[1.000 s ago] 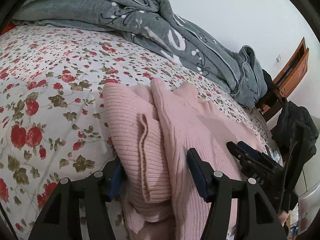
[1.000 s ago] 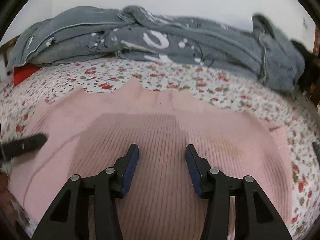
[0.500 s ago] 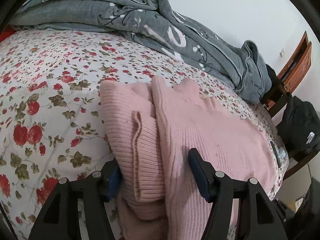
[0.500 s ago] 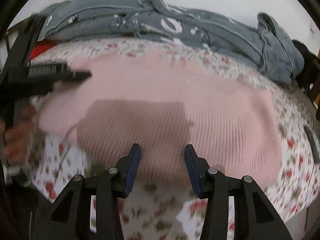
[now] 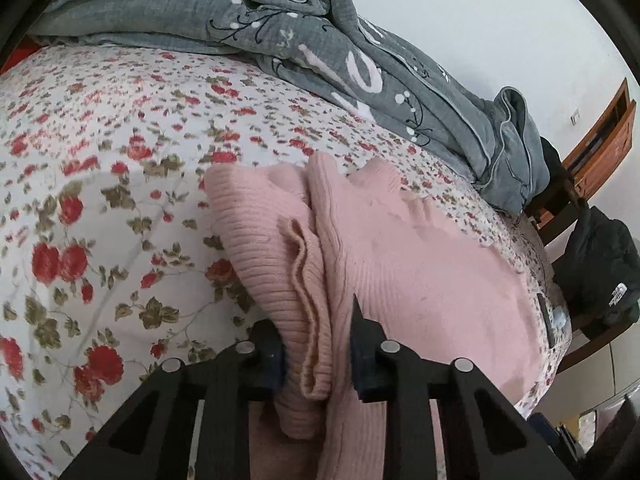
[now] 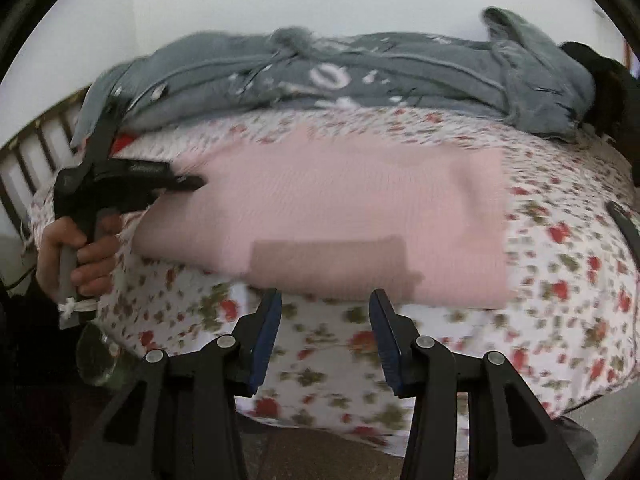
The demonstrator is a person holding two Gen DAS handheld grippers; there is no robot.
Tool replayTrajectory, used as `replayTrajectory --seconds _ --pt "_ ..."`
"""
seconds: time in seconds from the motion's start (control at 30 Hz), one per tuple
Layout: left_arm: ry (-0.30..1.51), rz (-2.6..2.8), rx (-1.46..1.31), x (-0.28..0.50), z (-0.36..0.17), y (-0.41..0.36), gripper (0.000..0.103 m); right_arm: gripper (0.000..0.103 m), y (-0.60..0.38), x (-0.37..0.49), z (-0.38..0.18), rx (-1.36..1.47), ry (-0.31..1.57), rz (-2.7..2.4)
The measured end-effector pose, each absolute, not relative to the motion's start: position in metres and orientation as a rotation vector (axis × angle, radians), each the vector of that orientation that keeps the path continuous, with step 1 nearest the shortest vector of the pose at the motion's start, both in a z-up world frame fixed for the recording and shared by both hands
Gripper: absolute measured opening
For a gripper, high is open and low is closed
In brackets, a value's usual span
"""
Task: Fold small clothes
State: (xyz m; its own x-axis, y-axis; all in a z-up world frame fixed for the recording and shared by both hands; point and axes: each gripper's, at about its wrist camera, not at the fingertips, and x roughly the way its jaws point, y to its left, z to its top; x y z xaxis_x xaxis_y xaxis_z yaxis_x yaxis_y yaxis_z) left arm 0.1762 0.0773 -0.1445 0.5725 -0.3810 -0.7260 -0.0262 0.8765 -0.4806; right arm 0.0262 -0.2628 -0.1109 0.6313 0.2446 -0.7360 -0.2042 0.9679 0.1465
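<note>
A pink ribbed knit sweater (image 5: 420,264) lies folded on the floral bedsheet (image 5: 100,200). My left gripper (image 5: 316,344) is shut on the sweater's folded left edge, with several layers of cloth bunched between its fingers. In the right wrist view the sweater (image 6: 340,208) is a flat pink rectangle on the bed, and the left gripper (image 6: 192,182) shows at its left end, held by a hand. My right gripper (image 6: 324,320) is open and empty, just off the sweater's near edge, above the sheet (image 6: 560,280).
A grey duvet (image 5: 320,52) is heaped along the far side of the bed, also in the right wrist view (image 6: 360,76). A wooden chair with a black bag (image 5: 600,272) stands past the bed's right end. A slatted bed end (image 6: 28,160) is at left.
My left gripper has closed on the sweater's folded edge. My right gripper has pulled back off the sweater toward the bed's near edge, staying open.
</note>
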Motion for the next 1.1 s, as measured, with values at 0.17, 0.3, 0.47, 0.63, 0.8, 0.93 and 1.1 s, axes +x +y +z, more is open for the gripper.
replayTrajectory --seconds 0.17,0.3,0.47,0.63,0.8,0.93,1.1 --pt "0.947 -0.183 -0.442 0.179 -0.107 0.059 0.023 0.045 -0.32 0.03 -0.108 0.159 0.836 0.179" --pt "0.949 -0.165 -0.416 0.18 -0.074 0.027 0.023 0.045 -0.365 0.031 -0.106 0.223 0.819 0.129" --pt "0.934 -0.178 -0.333 0.182 -0.035 -0.032 0.022 0.046 -0.408 0.025 -0.101 0.249 0.805 0.099" --pt "0.951 -0.212 -0.246 0.186 -0.028 -0.104 0.022 0.045 -0.435 0.014 -0.097 0.264 0.788 0.079" --pt "1.024 -0.29 -0.175 0.192 -0.054 -0.18 0.022 0.046 -0.457 0.006 -0.098 0.273 0.796 0.054" --pt "1.086 -0.346 -0.062 0.189 -0.078 -0.224 0.029 0.045 -0.459 0.006 -0.103 0.279 0.806 0.061" --pt "1.027 -0.471 -0.151 0.184 -0.061 -0.198 0.05 0.045 -0.445 0.018 -0.1 0.289 0.792 0.119"
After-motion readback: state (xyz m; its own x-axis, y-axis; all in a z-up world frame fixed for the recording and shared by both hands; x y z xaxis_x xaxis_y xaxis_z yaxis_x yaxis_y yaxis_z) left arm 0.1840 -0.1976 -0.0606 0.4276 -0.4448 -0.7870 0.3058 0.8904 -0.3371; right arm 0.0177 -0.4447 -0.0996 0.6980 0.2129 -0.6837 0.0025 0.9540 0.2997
